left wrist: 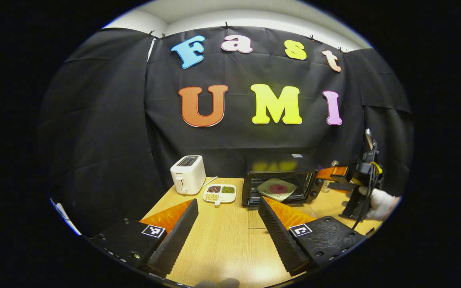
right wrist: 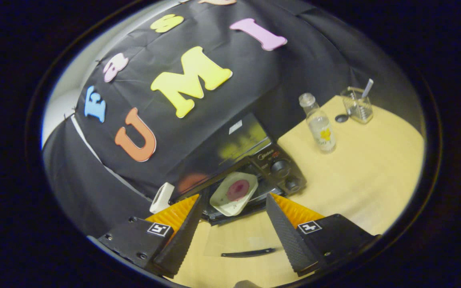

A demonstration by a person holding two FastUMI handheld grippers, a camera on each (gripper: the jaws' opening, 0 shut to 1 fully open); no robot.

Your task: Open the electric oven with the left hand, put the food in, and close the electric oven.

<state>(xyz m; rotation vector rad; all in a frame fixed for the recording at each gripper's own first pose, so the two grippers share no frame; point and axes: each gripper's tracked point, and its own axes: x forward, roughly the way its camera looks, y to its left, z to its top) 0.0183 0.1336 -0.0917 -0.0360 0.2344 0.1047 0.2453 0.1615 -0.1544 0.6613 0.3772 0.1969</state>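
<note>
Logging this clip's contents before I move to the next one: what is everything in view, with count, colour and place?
oven: 1, black, table back, door open
plate: 1, pale with dark red food, inside oven
toaster: 1, white, left of oven
divided dish: 1, white, between toaster and oven
bottle: 1, clear, right of oven
glass container: 1, clear, far table corner
table: 1, light wood
left gripper: open
right gripper: open
gloved hand: white

- The table [left wrist: 222, 240] looks like pale, matt wood.
- The electric oven [right wrist: 250, 160] has a glossy dark top.
- The toaster [left wrist: 188, 174] seems smooth white plastic.
- The bottle [right wrist: 319, 124] looks like clear glass.
</note>
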